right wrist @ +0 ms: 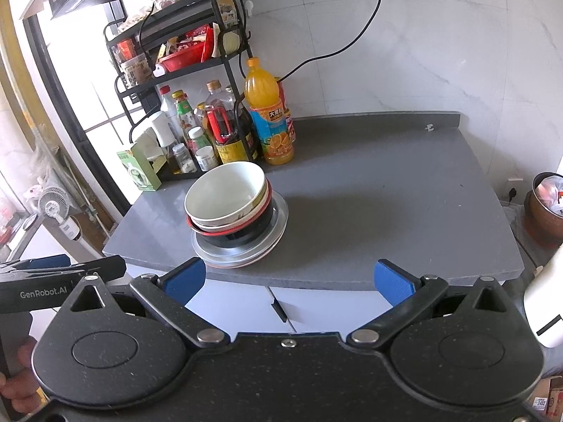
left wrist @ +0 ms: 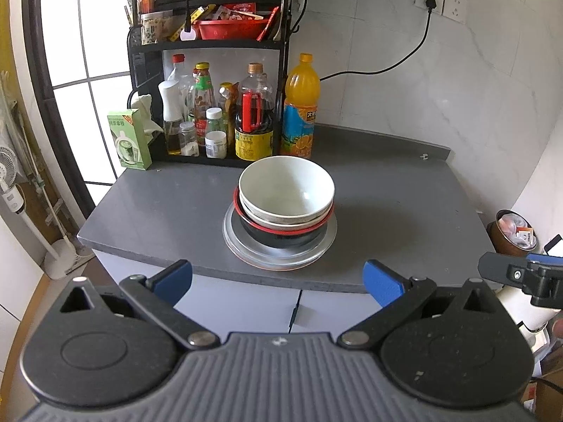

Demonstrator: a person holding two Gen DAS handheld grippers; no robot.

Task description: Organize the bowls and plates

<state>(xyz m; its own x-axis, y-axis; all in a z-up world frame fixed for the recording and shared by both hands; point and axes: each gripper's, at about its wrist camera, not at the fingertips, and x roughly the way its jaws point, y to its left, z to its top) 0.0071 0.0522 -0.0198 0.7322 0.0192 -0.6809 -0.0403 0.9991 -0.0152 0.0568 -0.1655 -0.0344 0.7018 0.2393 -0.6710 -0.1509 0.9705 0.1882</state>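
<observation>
Grey and matte, the countertop [left wrist: 387,193] fills the middle of both views, backed by a white marbled wall [left wrist: 440,88] with a plugged-in socket [left wrist: 430,0] at 1 o'clock. A black tiered rack [left wrist: 211,45] stands on the counter at 11 o'clock, packed with condiment bottles below and a red basket [left wrist: 228,28] above. Just beside the rack, toward 12 o'clock, stands an orange juice bottle [left wrist: 301,105], and a green carton [left wrist: 128,140] sits at the rack's other side, near 10 o'clock.

The stack of dishes [left wrist: 281,218] rests near the counter's front edge, straight ahead of the left gripper and at 11 o'clock from the right one. At the bottom are flat plates [left wrist: 281,258]; on them sits a black bowl with a red rim [left wrist: 278,237], then a pale bowl [left wrist: 281,219], and on top a white bowl [left wrist: 286,186], tilted slightly and empty.

The left gripper [left wrist: 278,281] hovers in front of the counter edge, its blue-padded fingers [left wrist: 172,281] spread wide apart and holding nothing. The right gripper [right wrist: 286,281] hangs likewise before the edge, blue fingers [right wrist: 392,286] wide apart and empty, clear of the stack. Each gripper shows at the edge of the other's view.

A copper-coloured bin [left wrist: 513,234] stands off the counter at 3 o'clock, and a small white fan [right wrist: 56,207] at 9 o'clock.
</observation>
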